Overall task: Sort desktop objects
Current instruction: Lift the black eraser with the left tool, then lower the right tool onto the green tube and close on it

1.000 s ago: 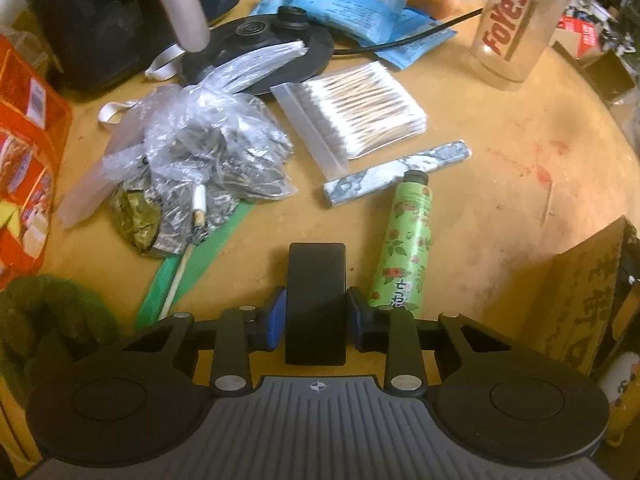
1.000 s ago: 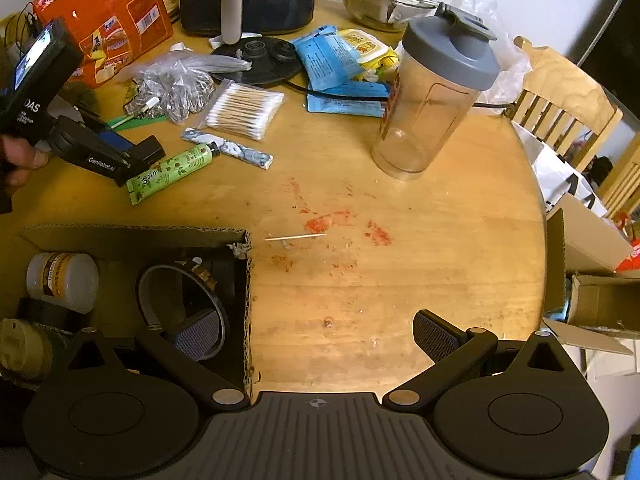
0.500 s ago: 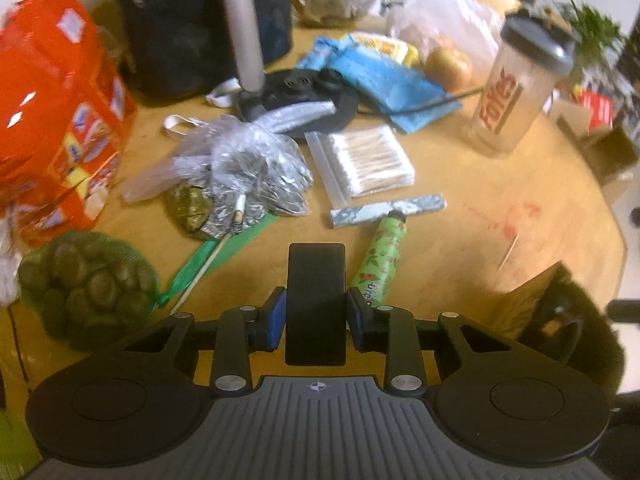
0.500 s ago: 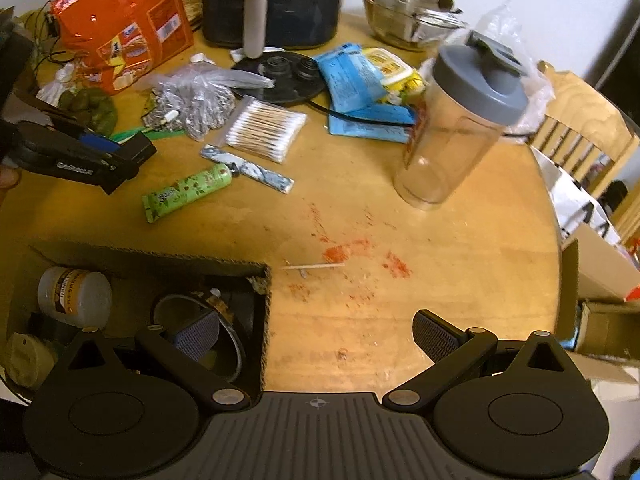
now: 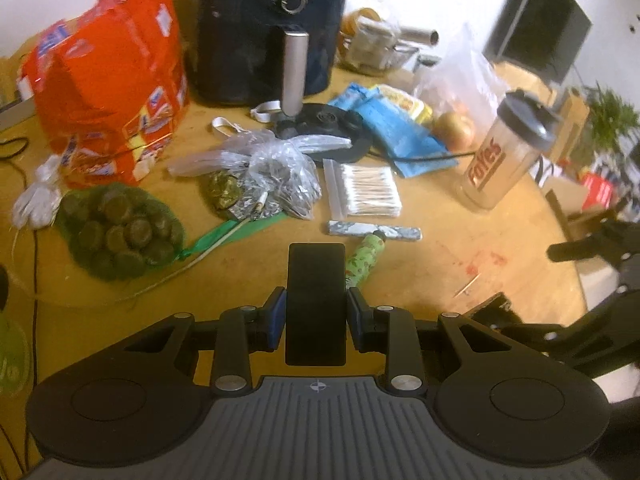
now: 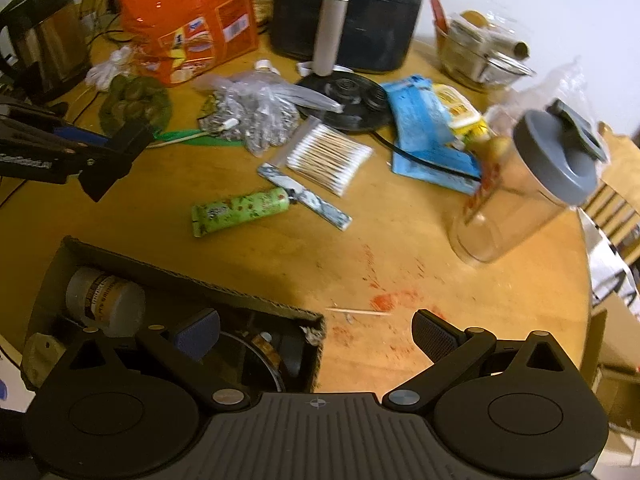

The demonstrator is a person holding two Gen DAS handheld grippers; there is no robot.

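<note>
My left gripper (image 5: 316, 309) is shut on a flat black block (image 5: 316, 276) and is held above the table, short of a green tube (image 5: 366, 260). From the right wrist view the same gripper (image 6: 106, 160) hangs at the left, well clear of the green tube (image 6: 240, 212). My right gripper (image 6: 314, 330) is open and empty over the corner of a cardboard box (image 6: 180, 276). A white jar (image 6: 104, 300) and other items lie in the box. A cotton swab pack (image 6: 328, 156) and a silver patterned bar (image 6: 304, 196) lie beyond the tube.
On the round wooden table (image 6: 400, 240) stand a shaker bottle (image 6: 524, 184), an air fryer (image 6: 348, 8), an orange snack bag (image 6: 188, 20) and a kettle (image 6: 44, 36). A crumpled plastic bag (image 5: 276, 176), a green net bag (image 5: 120, 232) and blue packets (image 6: 424, 128) lie around.
My left gripper has risen and pulled back from the table with the black block in it. The right gripper has also lifted and tilted; it stays open.
</note>
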